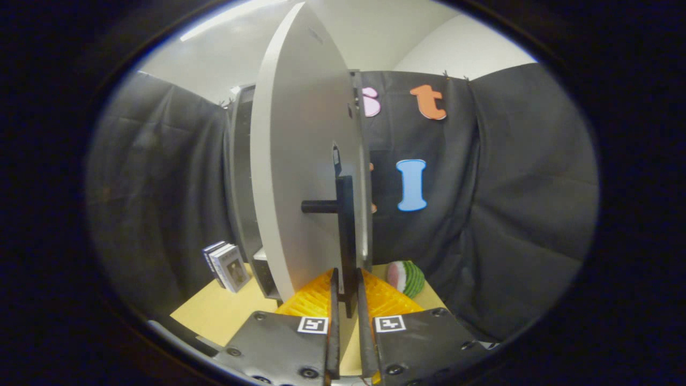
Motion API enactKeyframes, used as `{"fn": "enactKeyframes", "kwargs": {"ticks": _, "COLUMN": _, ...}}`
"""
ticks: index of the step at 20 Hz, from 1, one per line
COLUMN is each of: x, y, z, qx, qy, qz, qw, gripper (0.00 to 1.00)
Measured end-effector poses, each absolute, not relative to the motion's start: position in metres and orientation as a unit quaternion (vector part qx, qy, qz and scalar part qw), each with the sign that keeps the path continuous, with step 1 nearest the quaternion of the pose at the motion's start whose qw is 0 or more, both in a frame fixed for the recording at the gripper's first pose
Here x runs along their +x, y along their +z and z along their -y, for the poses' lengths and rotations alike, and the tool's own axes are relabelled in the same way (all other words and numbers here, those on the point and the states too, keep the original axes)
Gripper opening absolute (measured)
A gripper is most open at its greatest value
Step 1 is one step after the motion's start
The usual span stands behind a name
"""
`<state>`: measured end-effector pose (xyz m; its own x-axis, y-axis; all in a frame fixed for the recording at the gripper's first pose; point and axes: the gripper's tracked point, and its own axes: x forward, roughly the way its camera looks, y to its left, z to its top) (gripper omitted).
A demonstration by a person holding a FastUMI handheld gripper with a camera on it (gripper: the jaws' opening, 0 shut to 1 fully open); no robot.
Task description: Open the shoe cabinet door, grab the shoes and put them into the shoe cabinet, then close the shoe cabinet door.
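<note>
At frame centre the gripper (347, 300) has its fingers pinched on the lower end of the handle (344, 230) of the door (300, 161), which stands ajar edge-on; judgement: hold the pinch, follow the hinge arc, don't twist.

Count, gripper view: one gripper (346, 300), two fingers, narrow gap, bracketing the lower end of the door handle (345, 236). One shoe cabinet (242, 177), one door (300, 161), swung open. One yellow slatted item (386, 297) under the fingers on the table (214, 313). One watermelon-slice toy (406, 277) near table's right edge. Boxes (227, 266) at left: two, maybe three, can't separate.
</note>
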<state>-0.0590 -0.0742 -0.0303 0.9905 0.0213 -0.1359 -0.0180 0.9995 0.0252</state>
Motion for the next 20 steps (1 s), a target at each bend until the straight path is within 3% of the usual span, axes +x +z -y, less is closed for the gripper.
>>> {"fn": "enactKeyframes", "kwargs": {"ticks": 20, "x": -0.065, "y": -0.012, "z": 0.136, "qx": 0.037, "qy": 0.050, "qz": -0.059, "qw": 0.996, "gripper": 0.15}}
